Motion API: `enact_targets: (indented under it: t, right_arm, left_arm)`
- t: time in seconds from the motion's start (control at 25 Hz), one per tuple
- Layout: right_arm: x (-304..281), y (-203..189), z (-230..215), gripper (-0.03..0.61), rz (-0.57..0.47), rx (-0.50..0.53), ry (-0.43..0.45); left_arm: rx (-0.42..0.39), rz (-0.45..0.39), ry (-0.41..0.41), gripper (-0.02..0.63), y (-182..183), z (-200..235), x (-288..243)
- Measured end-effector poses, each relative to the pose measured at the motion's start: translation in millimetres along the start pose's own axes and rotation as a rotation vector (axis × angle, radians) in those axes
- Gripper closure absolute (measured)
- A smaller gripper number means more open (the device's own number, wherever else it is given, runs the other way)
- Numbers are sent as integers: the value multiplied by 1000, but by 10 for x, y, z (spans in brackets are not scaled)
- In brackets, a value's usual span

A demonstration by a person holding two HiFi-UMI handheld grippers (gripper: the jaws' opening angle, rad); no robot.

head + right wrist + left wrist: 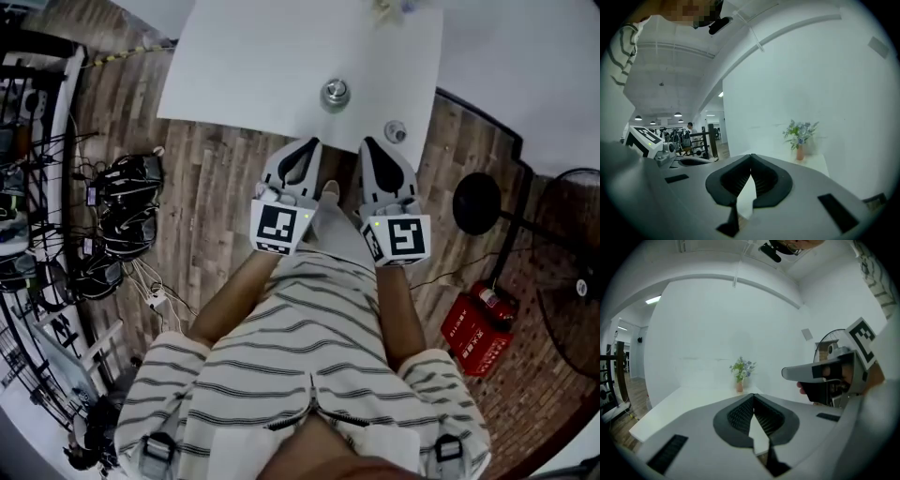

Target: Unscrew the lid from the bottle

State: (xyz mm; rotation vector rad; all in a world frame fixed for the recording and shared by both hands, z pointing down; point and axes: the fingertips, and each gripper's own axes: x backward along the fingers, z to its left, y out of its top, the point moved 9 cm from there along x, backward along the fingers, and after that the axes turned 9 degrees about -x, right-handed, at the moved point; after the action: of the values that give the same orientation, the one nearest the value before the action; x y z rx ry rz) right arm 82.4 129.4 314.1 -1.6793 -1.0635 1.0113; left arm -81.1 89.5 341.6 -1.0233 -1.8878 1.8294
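- My left gripper (753,396) has its jaws pressed together, with nothing between them.
- My right gripper (751,156) is the same: closed tip to tip and empty.
- Both are held side by side close to my body, pointing towards the table (244,66) and well short of it.
- The bottle (335,94) stands on the table towards its near edge, ahead of the gap between my grippers. From above I see mostly its shiny lid, which looks to be still on.
- I judge this to be the approach. I should open both sets of jaws before I arrive, clamp one gripper low on the body and set the other squarely round the lid, so the bottle cannot spin or tip.
- A small round thing (396,131) lies by the table's near edge; I cannot tell what it is.
- A vase of flowers (742,371) sits at the far end against the white wall.
- Around the table are a wooden floor (216,187), tangled cables (122,225) to the left and a red box (478,333) to the right.
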Motion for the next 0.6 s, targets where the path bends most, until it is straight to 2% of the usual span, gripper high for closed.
enact_targets:
  t: [0.28,0.4,0.6]
  right_arm:
    - [-373,-188,-291,569,103,-5,54]
    - [-574,-244,-342,541,135,-6,68]
    - [-888,-434,-417,504,203,-15,107]
  left_arm:
    - [28,82,47,609,-252,6,-343]
    - [51,116,33,583,-349,106,-490]
    - [37,156,13,530,-609,239,-695]
